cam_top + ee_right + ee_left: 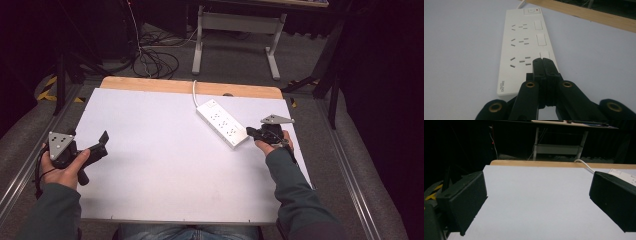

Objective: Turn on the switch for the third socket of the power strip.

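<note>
A white power strip (pixel 222 123) (pixel 524 42) lies slantwise on the white table top (pixel 160 165), right of centre. It has three sockets, each with a rocker switch beside it, and its white cord (pixel 194 90) (pixel 584 163) runs off over the far edge. My right gripper (pixel 250 131) (pixel 542 60) is shut with nothing between its jaws. Its tips rest at the nearest rocker switch (pixel 545 55), though I cannot tell if they press it. My left gripper (pixel 100 146) (pixel 539 185) hovers near the table's left edge, jaws wide open and empty. One corner of the strip (pixel 624 175) peeks past its right jaw.
A wooden strip (pixel 190 86) borders the far edge of the table. Beyond it stand the white legs of another desk (pixel 235 45), with loose cables on the floor (pixel 155 62). Metal rails (pixel 345 165) run along both sides of the table.
</note>
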`<action>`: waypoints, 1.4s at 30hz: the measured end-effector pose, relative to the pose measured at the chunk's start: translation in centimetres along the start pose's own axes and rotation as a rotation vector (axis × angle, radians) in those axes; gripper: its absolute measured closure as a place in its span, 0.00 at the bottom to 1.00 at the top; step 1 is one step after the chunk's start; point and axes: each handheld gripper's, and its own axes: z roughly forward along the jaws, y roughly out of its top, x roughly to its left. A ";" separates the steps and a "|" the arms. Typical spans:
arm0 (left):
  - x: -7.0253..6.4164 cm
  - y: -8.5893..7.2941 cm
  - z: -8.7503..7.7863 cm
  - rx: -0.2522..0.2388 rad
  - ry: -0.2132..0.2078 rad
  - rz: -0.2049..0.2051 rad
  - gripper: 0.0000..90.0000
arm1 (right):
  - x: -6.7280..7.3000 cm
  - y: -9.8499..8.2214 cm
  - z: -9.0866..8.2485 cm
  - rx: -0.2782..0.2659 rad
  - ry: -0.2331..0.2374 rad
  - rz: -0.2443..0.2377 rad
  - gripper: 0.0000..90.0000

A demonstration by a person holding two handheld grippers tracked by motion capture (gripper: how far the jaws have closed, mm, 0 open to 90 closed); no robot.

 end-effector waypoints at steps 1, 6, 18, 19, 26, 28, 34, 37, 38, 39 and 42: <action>0.0 0.0 0.0 0.000 0.000 0.001 0.02 | 0.0 0.0 0.0 0.001 0.000 0.000 1.00; 0.0 0.0 -0.1 -0.001 0.001 0.002 0.02 | 0.1 0.1 0.3 0.004 0.000 -0.005 1.00; 0.0 -0.1 -0.1 -0.001 0.000 0.001 0.02 | 0.0 0.4 0.7 0.005 0.002 -0.008 1.00; 0.0 -0.1 -0.1 -0.001 0.000 0.000 0.02 | 0.1 0.5 0.7 0.006 0.001 -0.008 1.00; 0.1 -0.1 -0.2 0.001 0.000 -0.002 0.02 | 0.1 0.7 1.0 0.007 0.003 -0.009 1.00; 0.1 -0.1 -0.2 0.001 0.001 -0.002 0.02 | 0.1 0.7 1.0 0.006 0.001 -0.006 1.00; 0.1 -0.1 -0.2 0.002 0.002 0.000 0.02 | -0.1 0.9 1.1 0.001 -0.003 -0.001 1.00; 0.1 -0.1 -0.3 0.002 -0.001 -0.004 0.02 | -0.2 1.0 1.3 0.002 -0.003 -0.001 1.00; 0.1 -0.1 -0.3 0.001 0.000 -0.005 0.02 | -0.2 1.0 1.3 0.002 -0.003 -0.001 1.00; 0.2 -0.1 -0.3 0.001 0.000 -0.004 0.02 | -0.2 1.0 1.4 0.004 -0.002 0.000 1.00; 0.2 -0.1 -0.4 0.004 0.005 -0.002 0.02 | -0.2 1.1 1.5 0.004 -0.002 -0.001 1.00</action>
